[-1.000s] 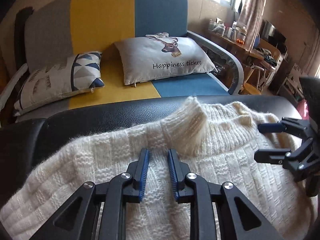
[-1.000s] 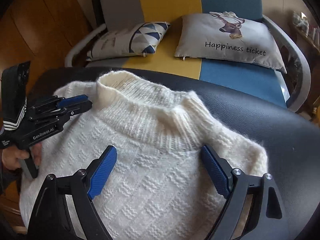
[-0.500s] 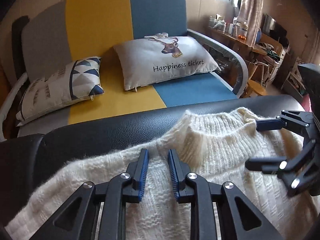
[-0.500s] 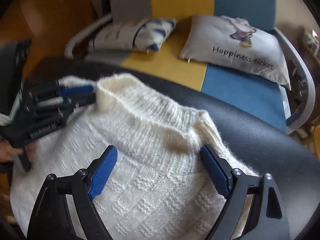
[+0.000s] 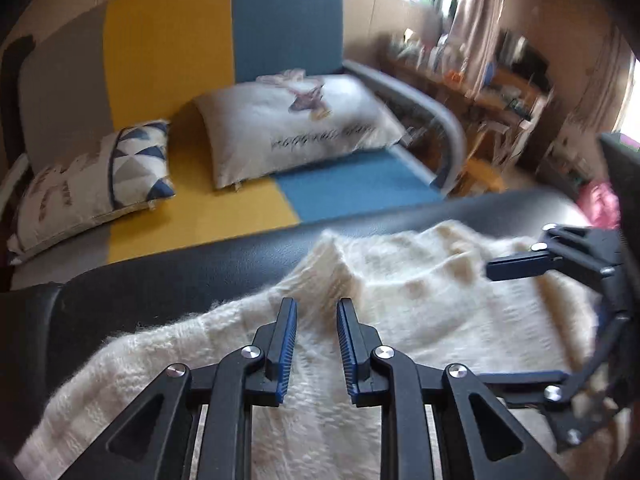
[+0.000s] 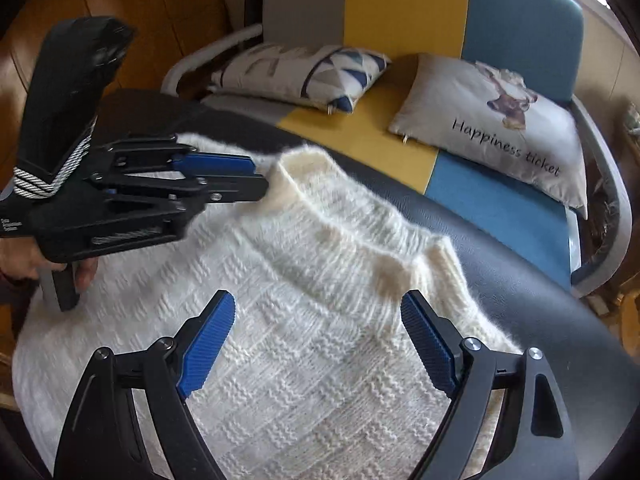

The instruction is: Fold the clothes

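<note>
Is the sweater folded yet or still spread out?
Still spread: the sweater lies flat on the black table, collar raised, no fold visible. Its lower part is out of view.

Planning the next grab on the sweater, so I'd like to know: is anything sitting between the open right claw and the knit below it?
Nothing visible does. The right claw hangs open directly over the cream sweater, with bare knit between its fingers. The left claw is off by the collar, out of the path.
</note>
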The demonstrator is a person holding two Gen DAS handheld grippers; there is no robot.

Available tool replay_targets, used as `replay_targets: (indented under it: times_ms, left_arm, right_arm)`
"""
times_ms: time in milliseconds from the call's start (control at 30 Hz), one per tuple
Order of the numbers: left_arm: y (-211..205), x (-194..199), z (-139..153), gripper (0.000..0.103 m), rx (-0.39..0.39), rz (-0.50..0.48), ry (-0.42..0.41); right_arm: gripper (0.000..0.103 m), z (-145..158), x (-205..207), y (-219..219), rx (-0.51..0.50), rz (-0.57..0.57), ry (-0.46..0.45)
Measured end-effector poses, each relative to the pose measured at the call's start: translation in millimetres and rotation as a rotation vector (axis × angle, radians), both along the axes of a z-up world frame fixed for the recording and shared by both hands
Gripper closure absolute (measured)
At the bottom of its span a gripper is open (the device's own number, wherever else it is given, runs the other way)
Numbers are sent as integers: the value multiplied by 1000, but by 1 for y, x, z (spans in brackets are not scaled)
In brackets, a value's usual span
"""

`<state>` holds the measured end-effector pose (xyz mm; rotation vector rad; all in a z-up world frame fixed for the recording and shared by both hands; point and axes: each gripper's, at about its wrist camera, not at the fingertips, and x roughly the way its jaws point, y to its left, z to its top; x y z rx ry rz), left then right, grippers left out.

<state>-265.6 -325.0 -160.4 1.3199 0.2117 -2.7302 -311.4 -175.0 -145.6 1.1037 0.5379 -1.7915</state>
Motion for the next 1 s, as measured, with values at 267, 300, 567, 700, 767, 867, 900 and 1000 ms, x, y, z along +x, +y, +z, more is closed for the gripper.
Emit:
replay_targets:
  times_ms: [267, 300, 567, 700, 767, 867, 900, 1000]
  left_arm:
    - [-17, 6, -1, 82, 142, 75, 29]
    - [-17, 10, 2, 81, 147, 80, 32]
    - [-28, 73, 18, 82, 191, 115, 68]
    - [-31, 104, 20, 82, 192, 127, 62]
    - [-32, 119, 21, 82, 193, 133, 59]
    - [-34, 142, 22, 82, 194, 142, 54]
    - [-35, 150, 22, 82, 194, 145, 52]
    - [-37, 180, 26, 82, 213, 162, 61]
  right_arm:
    - [15, -15, 1, 13, -42, -57, 25]
    - [15, -15, 2, 12, -28, -54, 33]
    - [15, 10, 25, 5, 49, -9, 13]
    - [15, -1, 47, -2, 123, 23, 18]
    - [11, -16, 52, -1, 150, 12, 23]
    - [11, -15, 51, 4, 120, -37, 12]
    - [11, -13, 51, 5, 136, -54, 7]
    - [11, 3, 64, 6, 135, -75, 14]
